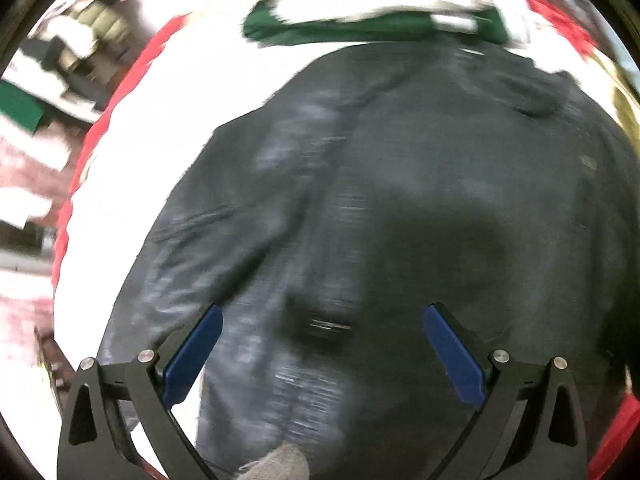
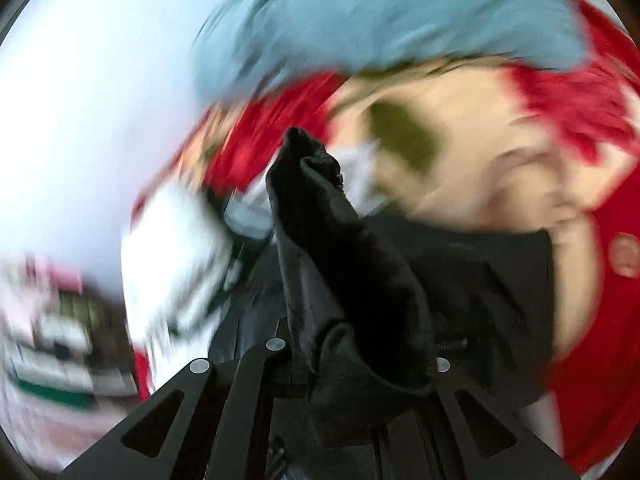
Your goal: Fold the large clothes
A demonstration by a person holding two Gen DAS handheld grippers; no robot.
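Observation:
A large dark jacket lies spread on a white table in the left wrist view. My left gripper hovers above its lower part, jaws wide open and empty, blue pads on either side. In the right wrist view my right gripper is shut on a bunched fold of the dark jacket, which sticks up from between the fingers and hides them. The view is heavily blurred.
A red band runs along the table's left edge. A green and white cloth lies beyond the jacket. Red, cream and light blue cloth blurs fill the right wrist view. Cluttered items sit at far left.

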